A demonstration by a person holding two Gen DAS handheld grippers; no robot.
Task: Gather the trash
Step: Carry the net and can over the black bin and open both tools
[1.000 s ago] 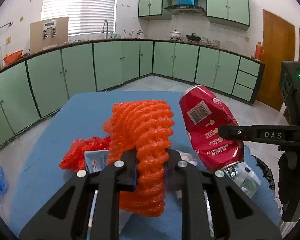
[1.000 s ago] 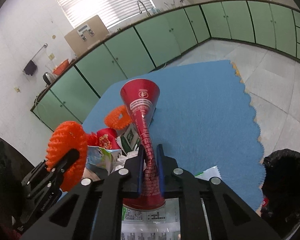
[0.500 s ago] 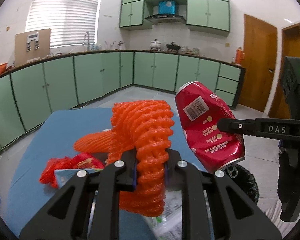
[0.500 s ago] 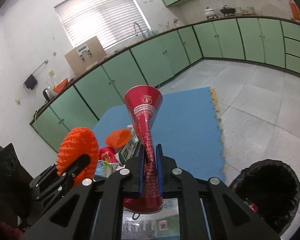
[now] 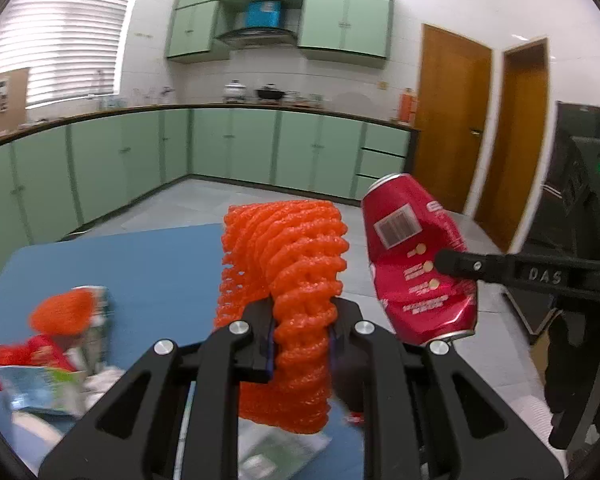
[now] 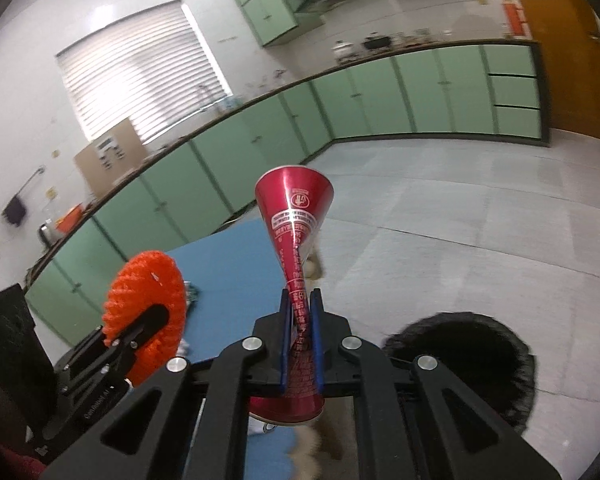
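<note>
1. The left gripper (image 5: pixel 302 330) has its jaws closed onto an orange foam net sleeve (image 5: pixel 288 276), which stands upright between them, bulging above and hanging below the pinch.
2. The right gripper (image 6: pixel 300 334) has its jaws drawn narrow around a crushed red can (image 6: pixel 296 240); the can is squeezed flat at the pinch and flares out wide above it, with its other end showing under the jaws.
3. In the left wrist view the same red can (image 5: pixel 416 260) hangs just to the right of the foam sleeve, one black finger (image 5: pixel 500 270) of the right gripper pressed across its side; a barcode faces the camera.
4. In the right wrist view the foam sleeve (image 6: pixel 148 312) appears end-on at lower left, held by the left gripper's dark frame.
5. Below and to the left of the left gripper, a blue tabletop (image 5: pixel 140 268) carries a blurred heap of trash (image 5: pixel 56 344): another orange net, red wrapping and a pale carton.
6. A black-lined trash bin (image 6: pixel 480 360) stands on the tiled floor (image 6: pixel 460 220) at lower right of the right gripper, its mouth open upward.
7. Green cabinets (image 5: pixel 236 144) line the walls behind, and two wooden doors (image 5: pixel 452 132) stand at the right.
</note>
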